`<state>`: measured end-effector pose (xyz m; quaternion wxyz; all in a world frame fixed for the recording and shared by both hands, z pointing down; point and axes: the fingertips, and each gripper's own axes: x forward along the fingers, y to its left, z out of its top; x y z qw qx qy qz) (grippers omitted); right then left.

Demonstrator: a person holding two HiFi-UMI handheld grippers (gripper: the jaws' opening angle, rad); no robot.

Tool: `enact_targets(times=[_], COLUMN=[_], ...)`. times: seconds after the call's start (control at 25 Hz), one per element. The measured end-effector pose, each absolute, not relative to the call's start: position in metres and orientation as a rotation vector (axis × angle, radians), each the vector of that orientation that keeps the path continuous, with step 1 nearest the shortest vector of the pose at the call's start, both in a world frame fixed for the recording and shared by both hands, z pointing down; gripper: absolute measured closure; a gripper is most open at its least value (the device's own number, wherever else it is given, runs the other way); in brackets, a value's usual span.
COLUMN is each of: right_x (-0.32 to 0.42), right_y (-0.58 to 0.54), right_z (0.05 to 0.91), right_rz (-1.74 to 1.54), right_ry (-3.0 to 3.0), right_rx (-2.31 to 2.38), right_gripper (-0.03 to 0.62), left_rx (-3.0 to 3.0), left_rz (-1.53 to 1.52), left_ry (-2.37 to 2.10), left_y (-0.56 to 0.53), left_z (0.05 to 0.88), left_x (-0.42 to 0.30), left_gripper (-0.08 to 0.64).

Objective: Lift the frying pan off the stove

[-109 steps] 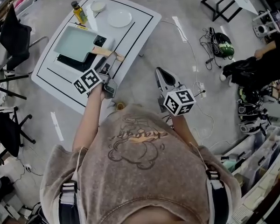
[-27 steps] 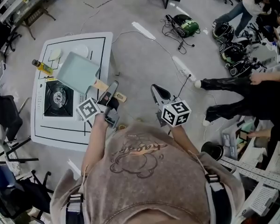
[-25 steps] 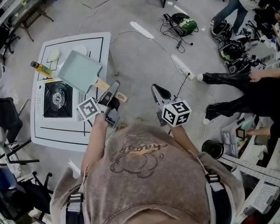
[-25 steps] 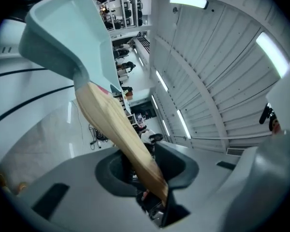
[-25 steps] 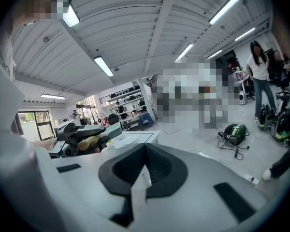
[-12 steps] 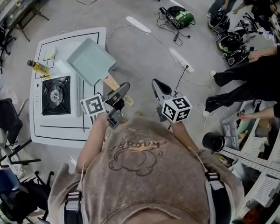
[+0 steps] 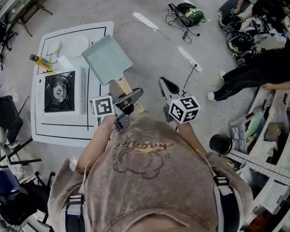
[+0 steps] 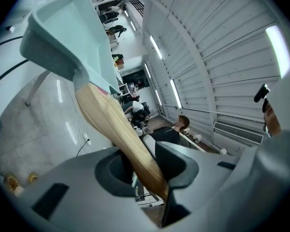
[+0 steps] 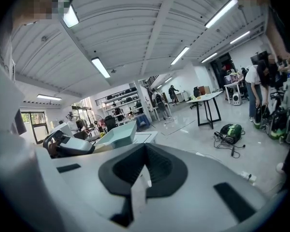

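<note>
The pale teal rectangular frying pan (image 7: 108,59) hangs in the air, clear of the black single-burner gas stove (image 7: 59,91), over the right edge of the white, black-lined tabletop (image 7: 63,129). My left gripper (image 7: 135,94) holds it, with the jaws narrow and clamped on the end of its light wooden handle (image 8: 117,132). Beyond the stove stand a yellow oil bottle (image 7: 40,61) and a round white plate (image 7: 77,45). My right gripper (image 7: 165,84) hovers beside the left over the grey floor (image 7: 150,52), its jaws together and empty.

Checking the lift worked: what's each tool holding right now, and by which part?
The left tool grips the frying pan by its wooden handle; the right tool holds nothing.
</note>
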<state>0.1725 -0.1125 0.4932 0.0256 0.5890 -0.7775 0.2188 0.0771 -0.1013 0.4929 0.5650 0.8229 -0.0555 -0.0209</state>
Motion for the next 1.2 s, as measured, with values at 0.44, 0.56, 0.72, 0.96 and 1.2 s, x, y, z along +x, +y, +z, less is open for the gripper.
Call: enact_targets(times=[0.44, 0.56, 0.72, 0.96, 1.2], right_x=[0.175, 0.176, 0.177, 0.181, 0.183], right_y=[-0.113, -0.116, -0.121, -0.13, -0.137], right_z=[0.494, 0.496, 0.498, 0.497, 0.496], right_rz=[0.675, 0.668, 0.666, 0.665, 0.664], right_ry=[-2.398, -2.397, -2.399, -2.418, -2.426], right_rx=[1.833, 1.826, 1.816, 1.81, 1.8], right_gripper=[0.594, 0.595, 0.595, 0.595, 0.594], left_rx=[1.911, 1.902, 1.903, 1.836, 1.812], left_rz=[-0.058, -0.081, -0.06, -0.095, -0.168], left_ry=[-0.172, -0.171, -0.219, -0.24, -0.227], left_y=[-0.106, -0.109, -0.115, -0.119, -0.127], left_z=[0.497, 0.495, 0.501, 0.502, 0.494], left_x=[0.071, 0.071, 0.067, 0.066, 0.068], left_gripper=[0.436, 0.436, 0.436, 0.436, 0.436])
